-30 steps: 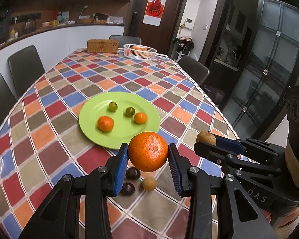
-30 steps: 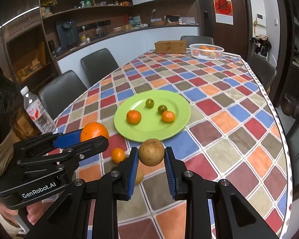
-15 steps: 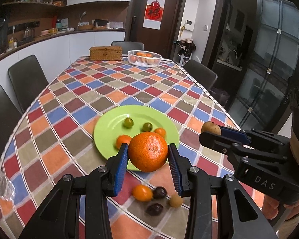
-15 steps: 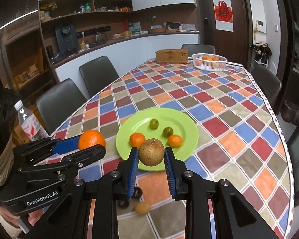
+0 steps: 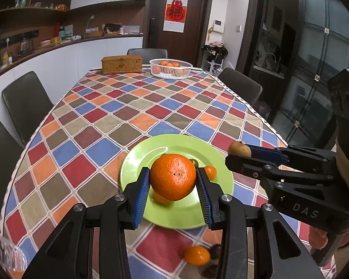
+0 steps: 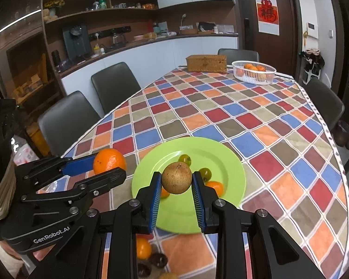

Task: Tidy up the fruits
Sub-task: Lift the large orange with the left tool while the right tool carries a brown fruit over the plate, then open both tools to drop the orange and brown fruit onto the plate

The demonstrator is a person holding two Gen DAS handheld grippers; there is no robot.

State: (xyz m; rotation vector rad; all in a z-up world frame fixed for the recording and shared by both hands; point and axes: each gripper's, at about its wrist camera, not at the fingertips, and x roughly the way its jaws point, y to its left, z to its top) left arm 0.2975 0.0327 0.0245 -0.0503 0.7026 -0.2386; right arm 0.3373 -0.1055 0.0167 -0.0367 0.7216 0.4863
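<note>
My left gripper [image 5: 172, 181] is shut on a large orange [image 5: 172, 176] and holds it in the air at the near side of the green plate [image 5: 149, 160]. Beside it on the right, my right gripper [image 6: 176, 183] is shut on a round brown fruit [image 6: 176, 177], also over the plate [image 6: 223, 155]. On the plate lie two small green fruits [image 6: 185, 159] and small orange ones [image 6: 215, 187], partly hidden by the held fruit. A small orange fruit [image 5: 196, 254] and dark fruits [image 6: 158, 259] lie on the cloth below the grippers.
A white basket [image 5: 171, 68] with oranges and a wicker box [image 5: 121, 64] stand at the table's far end. Dark chairs [image 5: 26, 102] line the table's sides. A plastic bottle [image 6: 23, 153] stands at the near left. A checked cloth [image 5: 118, 116] covers the table.
Both grippers have moved forward over the table with their fruits still held. The plate and the far basket have come nearer, and the loose fruits have slid to the bottom of the views.
</note>
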